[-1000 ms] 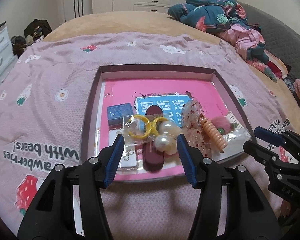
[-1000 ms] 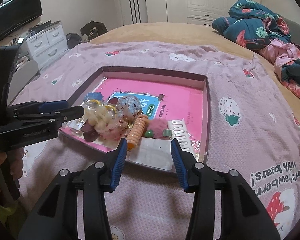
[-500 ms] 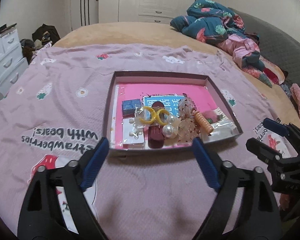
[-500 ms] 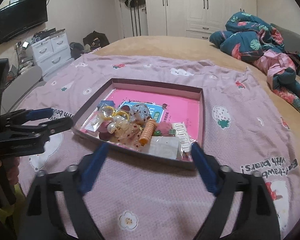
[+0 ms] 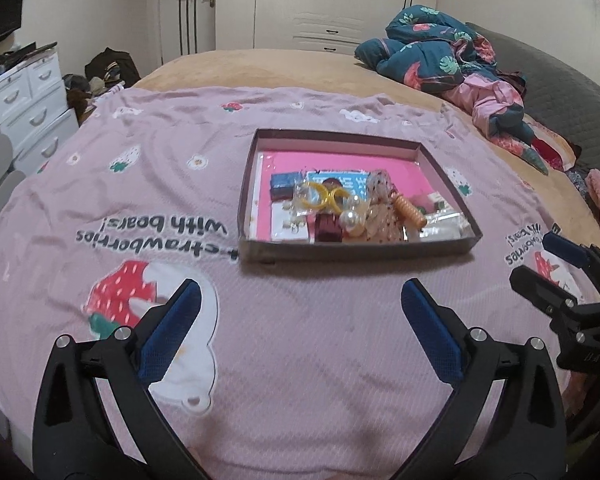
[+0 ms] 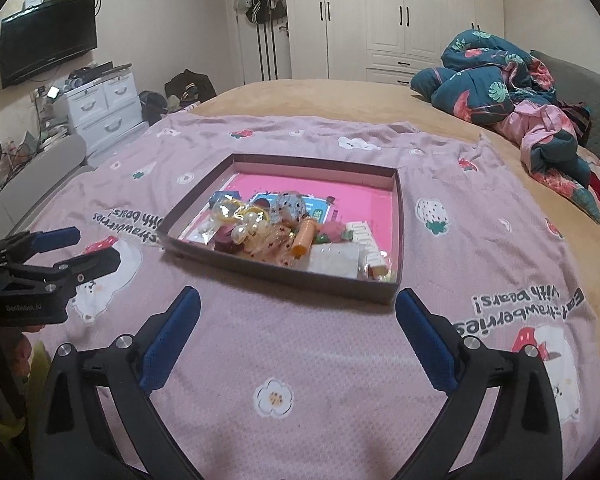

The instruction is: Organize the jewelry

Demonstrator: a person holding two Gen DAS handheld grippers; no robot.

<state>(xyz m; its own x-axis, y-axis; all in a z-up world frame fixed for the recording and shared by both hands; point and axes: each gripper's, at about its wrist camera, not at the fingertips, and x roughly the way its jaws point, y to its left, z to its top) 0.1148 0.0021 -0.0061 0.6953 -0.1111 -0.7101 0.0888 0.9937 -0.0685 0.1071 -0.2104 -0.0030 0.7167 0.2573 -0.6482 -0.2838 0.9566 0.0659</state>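
A shallow dark box point(image 5: 260, 258) point(image 6: 276, 276) with a pink lining lies on the pink strawberry blanket. It holds a pile of jewelry: yellow rings point(image 5: 320, 197), pearls point(image 5: 350, 220), an orange coil hair tie point(image 5: 410, 210) point(image 6: 305, 236), a blue case point(image 5: 284, 184) and a white comb point(image 6: 366, 240). My left gripper point(image 5: 300, 304) is open and empty, well short of the box. My right gripper point(image 6: 296, 308) is open and empty, just short of the box's near wall. Each gripper shows at the edge of the other's view.
A crumpled floral quilt point(image 5: 452, 60) point(image 6: 508, 88) lies at the far right of the bed. White drawers point(image 6: 104, 108) and a wall TV point(image 6: 48, 52) stand to the left. Wardrobes point(image 6: 380, 20) line the back wall.
Both grippers have pulled back from the box and risen, and both have opened wider. The jewelry stays in the box.
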